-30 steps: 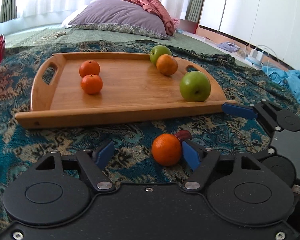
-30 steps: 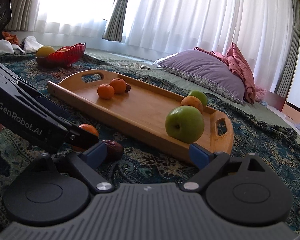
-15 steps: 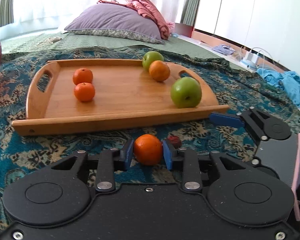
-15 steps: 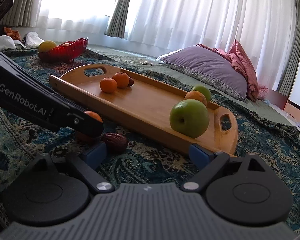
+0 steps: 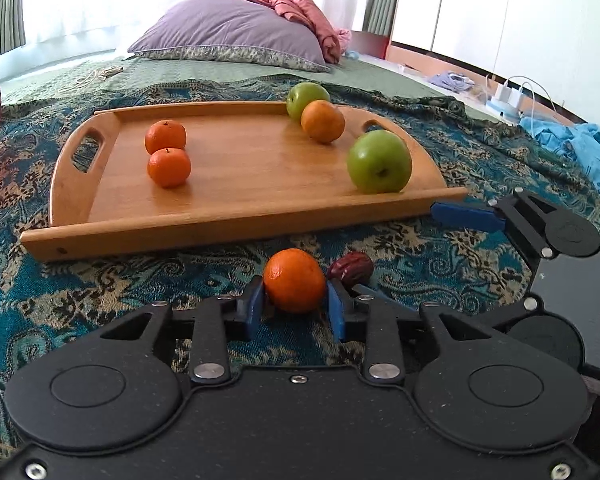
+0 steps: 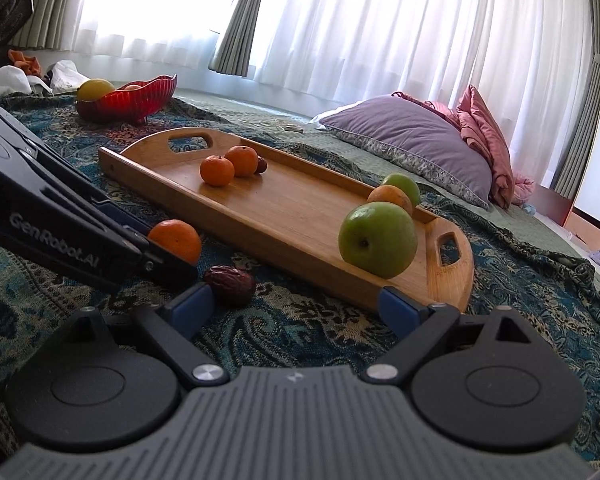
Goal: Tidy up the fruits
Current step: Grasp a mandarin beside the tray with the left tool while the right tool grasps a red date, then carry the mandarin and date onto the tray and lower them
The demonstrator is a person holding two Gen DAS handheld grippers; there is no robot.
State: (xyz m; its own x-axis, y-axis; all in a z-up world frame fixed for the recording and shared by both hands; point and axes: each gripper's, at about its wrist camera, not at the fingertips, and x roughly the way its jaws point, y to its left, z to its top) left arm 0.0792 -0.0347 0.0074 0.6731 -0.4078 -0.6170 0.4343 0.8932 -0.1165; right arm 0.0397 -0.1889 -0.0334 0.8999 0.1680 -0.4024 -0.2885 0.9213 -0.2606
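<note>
1. Nearest the camera, the left gripper (image 5: 295,307) now clamps a mandarin (image 5: 294,280) between its blue pads; a second ago those pads stood wide apart around it. The fruit looks slightly lifted off the patterned blanket (image 5: 100,292), though contact is hard to judge.
2. Just right of the mandarin, a dark red date (image 5: 350,269) lies on the blanket, untouched.
3. The right gripper (image 6: 296,310) hovers low with its fingers spread wide, holding nothing. The date sits just beyond its left fingertip.
4. Behind these, a wooden tray (image 5: 236,228) runs left to right. On it, two mandarins (image 5: 168,154) sit toward the left, and a large green apple (image 5: 379,167) rests by the near right rim.
5. At the tray's far right edge, an orange (image 5: 323,121) touches a second green apple (image 5: 306,96).
6. Far left, a red glass bowl (image 6: 132,98) holds yellow fruit.
7. With the grasp just made, the mandarin is likely ready to be carried to join its kind.
</note>
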